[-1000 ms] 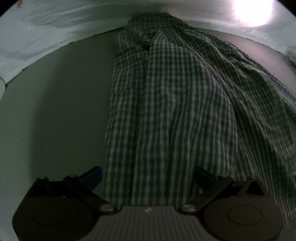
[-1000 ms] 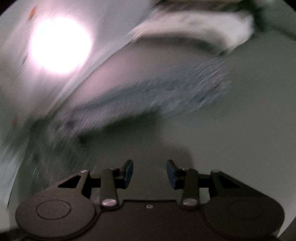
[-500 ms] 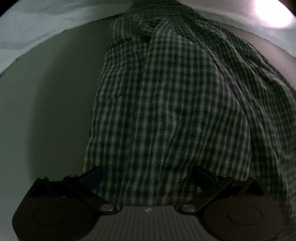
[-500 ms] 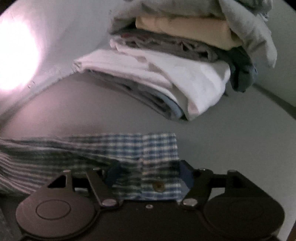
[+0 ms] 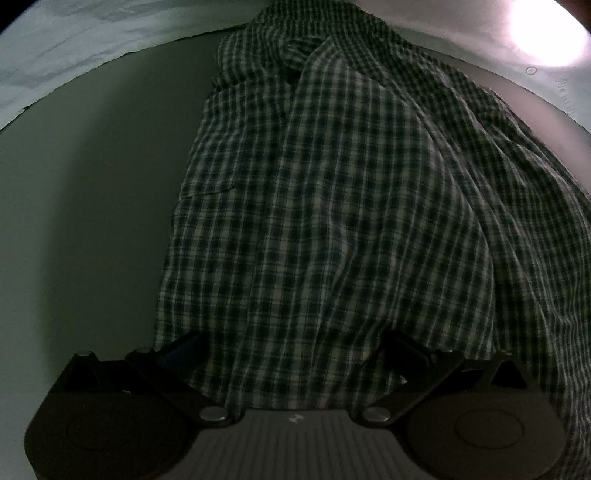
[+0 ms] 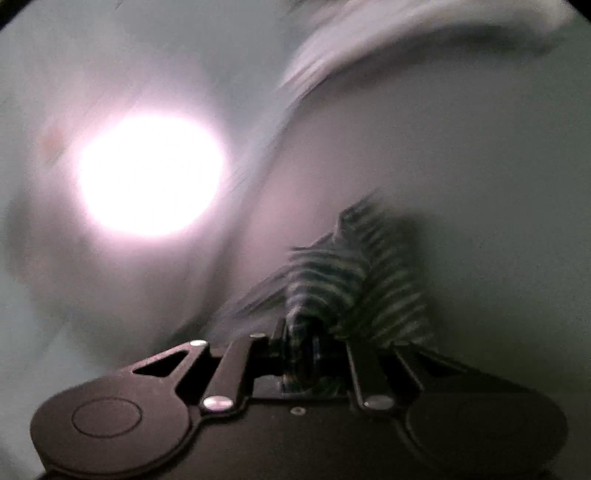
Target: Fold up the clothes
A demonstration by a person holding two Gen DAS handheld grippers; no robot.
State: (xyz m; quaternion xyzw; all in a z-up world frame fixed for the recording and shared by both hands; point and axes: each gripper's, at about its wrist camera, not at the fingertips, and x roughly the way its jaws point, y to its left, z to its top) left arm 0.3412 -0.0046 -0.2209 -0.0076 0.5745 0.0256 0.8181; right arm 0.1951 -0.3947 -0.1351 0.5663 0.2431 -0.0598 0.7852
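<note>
A green and white checked shirt lies spread on the grey table, collar at the far end. My left gripper is open, its fingers wide apart with the shirt's near hem lying between them. In the right wrist view my right gripper is shut on a bunched piece of the checked shirt, its sleeve end, which sticks up from the fingers. That view is blurred by motion.
A bright lamp reflection glares on the pale wall. A blurred stack of folded clothes sits at the far top of the right wrist view. White cloth or wall borders the table's far edge.
My right gripper has shut on the sleeve cuff that lay between its open fingers and is swinging away from the clothes stack. My left gripper has moved forward over the hem.
</note>
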